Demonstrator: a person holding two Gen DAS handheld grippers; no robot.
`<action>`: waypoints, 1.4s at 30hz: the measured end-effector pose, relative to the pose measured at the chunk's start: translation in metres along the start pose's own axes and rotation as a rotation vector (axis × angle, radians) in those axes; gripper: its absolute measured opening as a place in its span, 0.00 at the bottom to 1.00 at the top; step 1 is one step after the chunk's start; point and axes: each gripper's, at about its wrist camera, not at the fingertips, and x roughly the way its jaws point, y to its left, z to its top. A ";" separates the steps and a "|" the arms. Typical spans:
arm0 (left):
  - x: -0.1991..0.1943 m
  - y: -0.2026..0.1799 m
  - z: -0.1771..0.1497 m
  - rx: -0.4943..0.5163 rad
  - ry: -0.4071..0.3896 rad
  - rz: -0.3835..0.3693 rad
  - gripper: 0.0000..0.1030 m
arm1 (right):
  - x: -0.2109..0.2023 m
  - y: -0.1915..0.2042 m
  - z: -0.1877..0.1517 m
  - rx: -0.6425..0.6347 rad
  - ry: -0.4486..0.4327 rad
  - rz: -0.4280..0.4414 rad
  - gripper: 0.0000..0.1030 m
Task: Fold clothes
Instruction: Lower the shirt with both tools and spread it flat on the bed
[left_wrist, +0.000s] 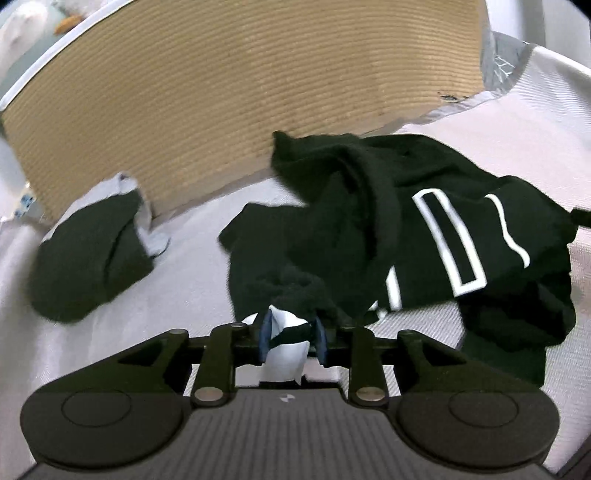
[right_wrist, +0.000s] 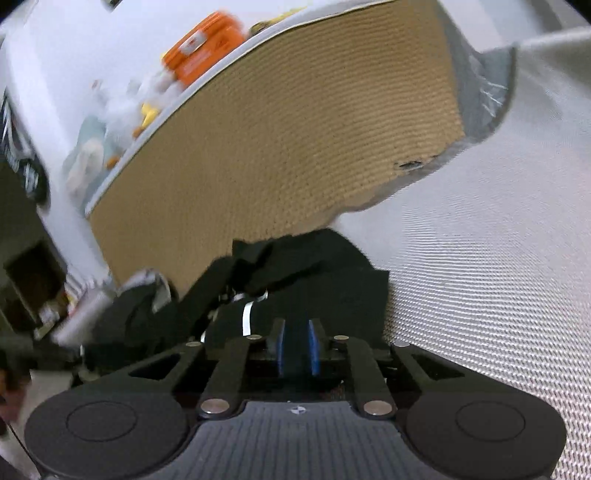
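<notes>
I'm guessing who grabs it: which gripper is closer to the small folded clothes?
Left gripper: folded clothes just ahead-left. Right gripper: across the black shirt from them.

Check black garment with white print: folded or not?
Not folded: the black garment lies bunched in uneven heaps on the white cloth surface.

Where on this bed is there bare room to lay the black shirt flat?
Right of the black shirt, the white sheet lies bare out to the frame's edge. A narrower bare strip runs between the shirt and the folded dark garment. It is crowded along the tan headboard.
</notes>
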 end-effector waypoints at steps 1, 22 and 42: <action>0.001 -0.005 0.002 -0.001 -0.004 -0.005 0.28 | 0.001 0.004 -0.002 -0.030 0.007 -0.004 0.17; 0.045 -0.061 0.054 0.019 0.013 0.022 0.38 | 0.021 0.045 -0.038 -0.387 0.070 -0.057 0.17; 0.046 -0.104 0.099 0.054 -0.049 -0.014 0.56 | 0.025 0.039 -0.034 -0.328 0.080 -0.089 0.17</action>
